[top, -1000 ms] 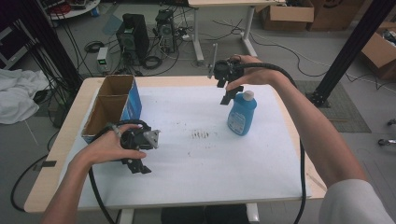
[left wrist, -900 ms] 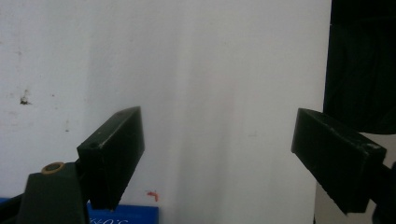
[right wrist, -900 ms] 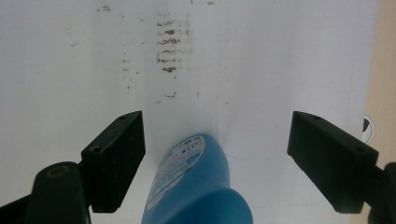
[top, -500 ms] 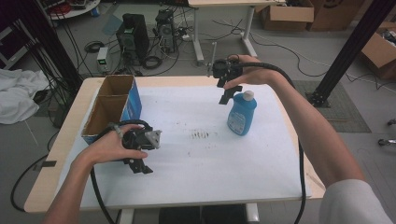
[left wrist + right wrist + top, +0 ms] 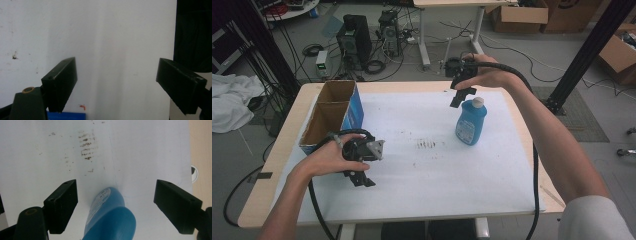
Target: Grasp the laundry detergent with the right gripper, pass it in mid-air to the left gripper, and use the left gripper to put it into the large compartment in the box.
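White paper-covered table [image 5: 422, 190]. Open brown-and-blue cardboard box [image 5: 332, 116] at left edge. Upright blue plastic bottle with white cap [image 5: 471, 121] right of centre. Right gripper [image 5: 460, 96], arm extended, poised above cap, jaws wide apart, gripping nothing. Left gripper [image 5: 360, 178], wrist resting low beside box, jaws wide, empty.

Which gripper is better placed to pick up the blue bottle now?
Right. The right gripper hangs just above the blue bottle, jaws open with the bottle between them in its own view. The left gripper sits open near the cardboard box, far across the table.
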The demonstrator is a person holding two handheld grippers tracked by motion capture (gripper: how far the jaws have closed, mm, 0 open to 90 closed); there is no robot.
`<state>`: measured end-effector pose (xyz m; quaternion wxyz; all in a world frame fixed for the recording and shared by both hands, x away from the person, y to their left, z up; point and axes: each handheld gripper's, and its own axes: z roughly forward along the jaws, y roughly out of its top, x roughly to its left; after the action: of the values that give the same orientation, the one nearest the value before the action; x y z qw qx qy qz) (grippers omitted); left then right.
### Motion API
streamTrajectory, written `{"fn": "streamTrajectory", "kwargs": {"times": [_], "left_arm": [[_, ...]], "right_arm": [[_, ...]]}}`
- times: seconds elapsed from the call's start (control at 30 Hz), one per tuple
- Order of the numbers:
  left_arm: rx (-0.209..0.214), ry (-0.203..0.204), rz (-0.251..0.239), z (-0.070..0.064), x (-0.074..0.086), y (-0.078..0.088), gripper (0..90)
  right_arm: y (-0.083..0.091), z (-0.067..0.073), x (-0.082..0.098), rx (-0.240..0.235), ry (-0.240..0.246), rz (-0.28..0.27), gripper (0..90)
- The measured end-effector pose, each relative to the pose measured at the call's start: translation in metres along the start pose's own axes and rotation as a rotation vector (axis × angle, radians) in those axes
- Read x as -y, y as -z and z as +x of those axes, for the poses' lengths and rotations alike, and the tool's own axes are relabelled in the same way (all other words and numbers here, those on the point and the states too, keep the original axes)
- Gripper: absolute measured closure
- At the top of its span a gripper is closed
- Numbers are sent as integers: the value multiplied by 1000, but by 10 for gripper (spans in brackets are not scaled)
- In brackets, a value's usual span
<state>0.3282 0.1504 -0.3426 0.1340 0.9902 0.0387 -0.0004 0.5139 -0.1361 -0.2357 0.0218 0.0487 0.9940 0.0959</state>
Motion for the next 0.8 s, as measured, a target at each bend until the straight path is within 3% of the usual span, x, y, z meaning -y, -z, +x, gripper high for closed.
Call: {"fn": "streamTrajectory", "kwargs": {"times": [0.1,0.23,0.27,0.33,0.37,0.47,0.63,0.8], "left_arm": [[-1,1,-2,0,0,0,178],[-2,3,-5,0,0,0,178],[-2,4,-5,0,0,0,178],[-4,4,-7,0,0,0,178],[-7,2,-9,0,-1,1,178],[-6,5,-12,-2,-1,2,178],[-10,6,-14,-3,0,3,178],[-14,6,-21,-3,1,3,178]], "right_arm": [[3,-1,6,11,-68,19,192],[7,-1,10,11,-115,28,191],[10,-1,13,15,-155,28,189],[11,-1,15,14,-178,23,186],[13,0,18,17,-225,16,186],[14,2,23,33,-291,11,182],[15,5,30,41,-338,-23,180],[14,13,42,86,-394,-42,174]]}}
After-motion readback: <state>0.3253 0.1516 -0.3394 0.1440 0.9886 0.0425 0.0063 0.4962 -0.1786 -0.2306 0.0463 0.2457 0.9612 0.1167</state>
